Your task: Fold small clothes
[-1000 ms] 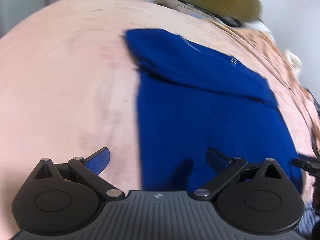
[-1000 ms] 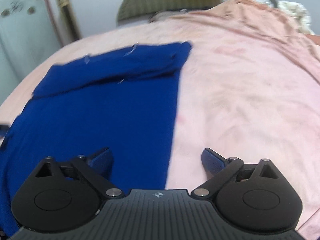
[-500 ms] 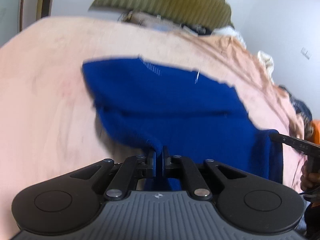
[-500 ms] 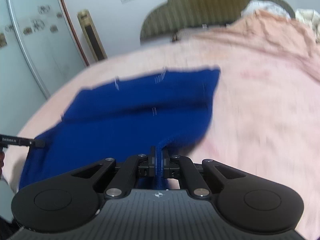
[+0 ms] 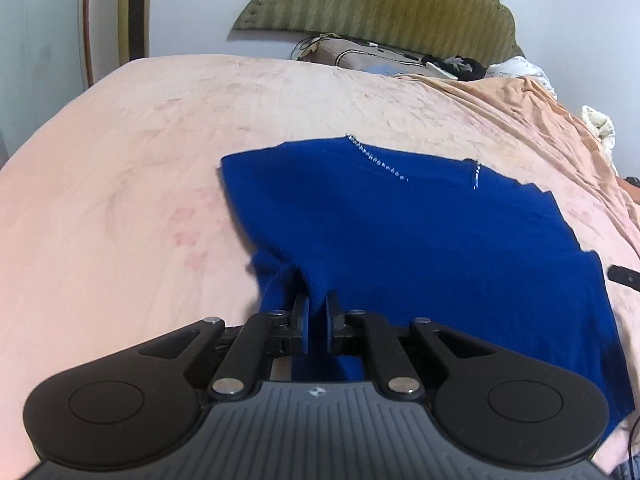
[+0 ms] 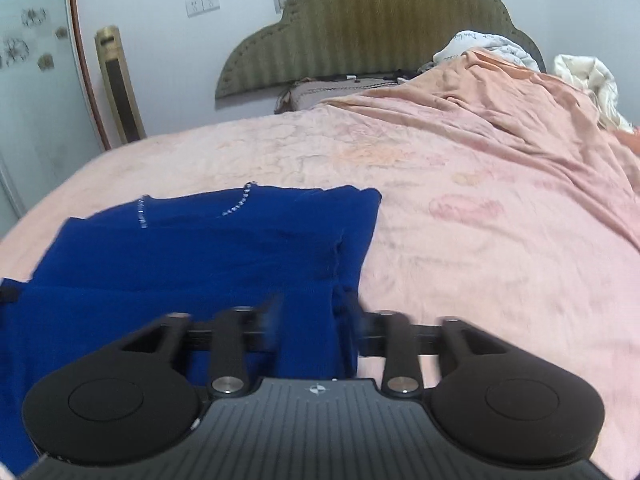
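Garment (image 5: 420, 240) hem pinched in left gripper (image 5: 317, 322) — right gripper (image 6: 314, 320) opening around its corner.

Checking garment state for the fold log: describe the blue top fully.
The deep blue knit top with rhinestone trim lies partly folded on the pink bedspread. The left gripper pinches its near hem, lifted. The right gripper is opening, with blue fabric between its fingers.

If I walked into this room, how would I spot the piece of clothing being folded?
Look at the big bed with the olive padded headboard and pink bedspread. Near its foot lies the blue garment, spread mostly flat. It is the only deep blue thing there, with small sparkly stones along its neckline, unlike the pale bedding heaped by the headboard.
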`<action>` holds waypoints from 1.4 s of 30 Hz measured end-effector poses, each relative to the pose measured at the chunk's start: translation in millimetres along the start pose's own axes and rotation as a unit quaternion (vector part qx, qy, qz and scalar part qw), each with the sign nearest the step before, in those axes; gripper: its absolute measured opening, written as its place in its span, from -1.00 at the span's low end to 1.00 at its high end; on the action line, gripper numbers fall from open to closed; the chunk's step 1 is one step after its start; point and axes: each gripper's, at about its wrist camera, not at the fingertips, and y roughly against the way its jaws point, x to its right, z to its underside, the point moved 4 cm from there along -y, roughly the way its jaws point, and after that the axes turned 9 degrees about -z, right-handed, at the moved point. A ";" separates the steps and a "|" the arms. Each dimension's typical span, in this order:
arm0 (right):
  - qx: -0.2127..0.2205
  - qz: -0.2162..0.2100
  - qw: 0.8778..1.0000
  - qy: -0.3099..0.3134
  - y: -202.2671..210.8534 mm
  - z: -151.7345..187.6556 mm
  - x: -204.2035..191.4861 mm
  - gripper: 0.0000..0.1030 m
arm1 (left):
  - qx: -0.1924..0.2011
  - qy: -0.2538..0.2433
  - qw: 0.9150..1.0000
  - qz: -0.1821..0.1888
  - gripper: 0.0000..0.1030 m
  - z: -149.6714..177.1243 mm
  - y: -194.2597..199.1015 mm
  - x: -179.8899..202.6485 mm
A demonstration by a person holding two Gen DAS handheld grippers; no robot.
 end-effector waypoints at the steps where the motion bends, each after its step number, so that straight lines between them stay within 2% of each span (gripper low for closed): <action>1: 0.004 0.003 1.000 -0.003 8.6 5.9 1.3 0.01 | -0.001 0.003 1.000 -0.001 -0.75 5.9 7.9 -2.6; 3: 0.004 0.008 1.000 -0.012 21.7 17.3 5.6 0.01 | -0.008 0.010 1.000 0.011 -0.46 17.4 18.0 -5.8; 4: 0.004 0.006 1.000 -0.020 26.6 22.4 6.9 0.01 | -0.010 0.013 1.000 0.016 -0.14 22.0 22.3 -5.6; 5: 0.002 -0.001 0.999 -0.032 33.5 29.1 8.7 0.01 | -0.011 0.018 1.000 0.017 0.27 28.3 26.0 -6.6; 7: -0.002 -0.018 0.998 -0.054 44.9 43.4 10.9 0.02 | -0.004 0.022 1.000 0.008 0.50 41.5 34.4 -6.2; 10: -0.009 -0.023 0.997 -0.071 56.9 62.4 6.5 0.06 | -0.017 0.018 1.000 0.007 0.50 58.1 40.7 -0.5; 13: -0.012 -0.033 0.996 -0.077 59.3 72.6 -5.8 0.21 | -0.034 0.031 0.999 0.019 0.50 68.5 41.2 5.5; 17: -0.005 -0.036 0.998 -0.054 54.1 73.0 -27.3 0.51 | -0.012 0.010 1.000 -0.004 0.50 74.0 46.7 19.6; 20: 0.002 -0.013 0.999 -0.033 46.9 71.3 -35.4 0.64 | -0.001 -0.011 1.000 -0.020 0.50 78.7 44.1 28.7; 23: 0.020 0.013 0.999 -0.026 37.3 64.9 -32.1 0.70 | -0.013 -0.019 0.999 -0.022 0.50 87.2 33.9 33.2; 28: 0.067 0.078 0.995 0.014 16.9 46.9 -19.6 0.85 | 0.013 -0.039 0.998 -0.044 0.59 97.3 33.0 41.1; 33: 0.048 0.033 0.998 -0.031 -7.9 51.4 -11.9 0.85 | 0.019 -0.043 0.997 -0.060 0.65 100.0 33.8 44.2; 36: 0.060 0.048 0.997 0.003 -6.0 51.1 -19.0 0.88 | 0.016 -0.040 0.997 -0.062 0.66 98.2 33.6 44.0; 42: 0.086 0.001 0.996 -0.019 0.9 45.2 -23.9 0.92 | 0.012 -0.036 0.998 -0.058 0.66 99.1 35.8 44.5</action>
